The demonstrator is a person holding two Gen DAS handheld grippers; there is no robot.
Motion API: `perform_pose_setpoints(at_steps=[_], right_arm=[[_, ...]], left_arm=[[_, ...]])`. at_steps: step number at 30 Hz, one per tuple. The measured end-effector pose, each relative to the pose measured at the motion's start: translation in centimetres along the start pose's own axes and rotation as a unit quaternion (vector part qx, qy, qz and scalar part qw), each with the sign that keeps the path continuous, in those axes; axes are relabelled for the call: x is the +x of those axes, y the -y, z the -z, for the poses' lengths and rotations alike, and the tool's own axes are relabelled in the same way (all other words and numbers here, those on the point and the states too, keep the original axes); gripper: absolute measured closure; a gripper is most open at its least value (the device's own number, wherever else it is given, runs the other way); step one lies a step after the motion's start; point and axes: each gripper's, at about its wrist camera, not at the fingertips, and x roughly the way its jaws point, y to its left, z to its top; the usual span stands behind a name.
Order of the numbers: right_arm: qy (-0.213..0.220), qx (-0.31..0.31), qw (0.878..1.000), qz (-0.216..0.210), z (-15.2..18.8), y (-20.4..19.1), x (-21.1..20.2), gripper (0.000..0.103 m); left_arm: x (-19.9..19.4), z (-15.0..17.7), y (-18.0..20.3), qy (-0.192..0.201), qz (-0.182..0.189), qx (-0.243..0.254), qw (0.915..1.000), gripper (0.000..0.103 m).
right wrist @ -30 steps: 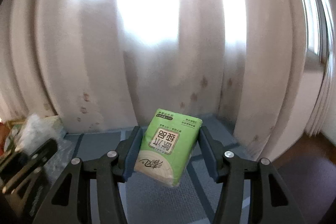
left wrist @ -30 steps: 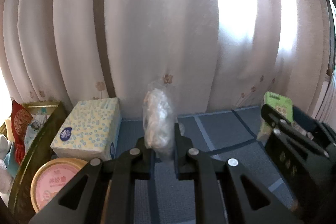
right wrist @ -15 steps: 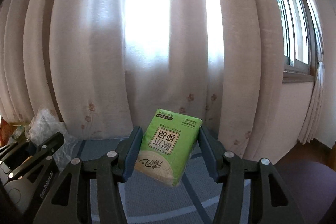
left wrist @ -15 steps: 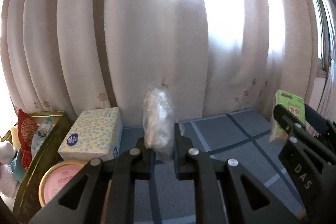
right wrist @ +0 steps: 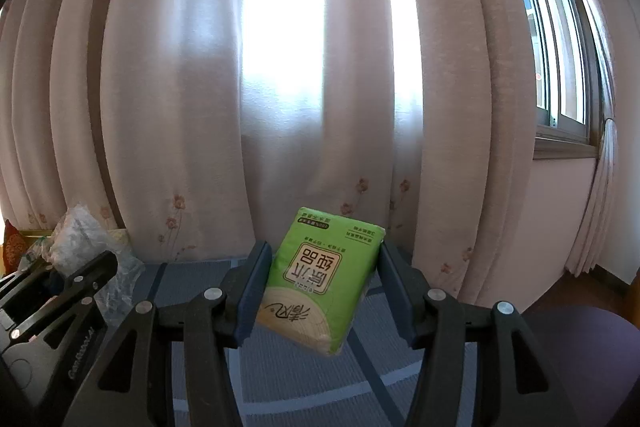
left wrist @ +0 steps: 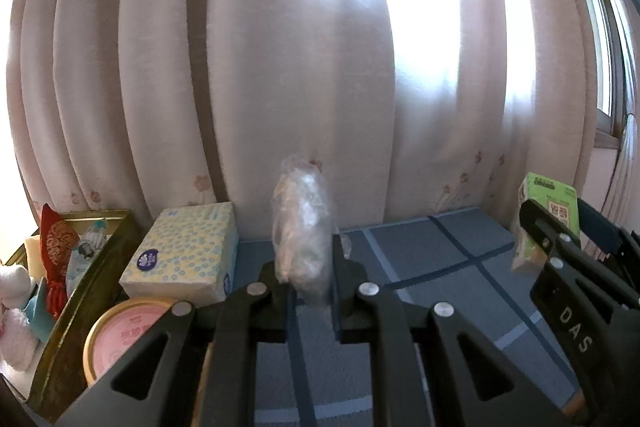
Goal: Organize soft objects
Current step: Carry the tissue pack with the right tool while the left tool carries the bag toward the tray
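The left hand-held gripper [left wrist: 306, 267] clamps a clear plastic bag [left wrist: 302, 227] upright above the blue table [left wrist: 432, 255]; the right hand-held gripper [right wrist: 324, 267], marked "DAS", squeezes a green tissue pack [right wrist: 324, 275] printed with Chinese characters, before pale curtains [right wrist: 200, 87]. A dotted tissue box [left wrist: 184, 255] sits left.

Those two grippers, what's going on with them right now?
A person is tidying soft items with a gripper in each hand. The left gripper is shut on a crumpled clear plastic bag, held above the blue mat. The right gripper is clamped on a green tissue pack, also lifted. A patterned tissue box and a gold tray of items sit to the left.
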Motion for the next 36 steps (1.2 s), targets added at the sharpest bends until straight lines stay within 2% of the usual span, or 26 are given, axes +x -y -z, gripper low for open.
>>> perform_pose_setpoints(at_steps=[22, 36], right_arm=[[-0.001, -0.002, 1.0, -0.016, 0.7, -1.6, -2.8, 0.045], [-0.002, -0.014, 0.998, -0.065, 1.3, -6.1, -4.9, 0.045]], left_arm=[[-3.8, 1.0, -1.1, 0.025, 0.025, -0.004, 0.9994, 0.092], [-7.4, 2.3, -6.2, 0.036, 0.017, -0.043, 0.9983, 0.092]])
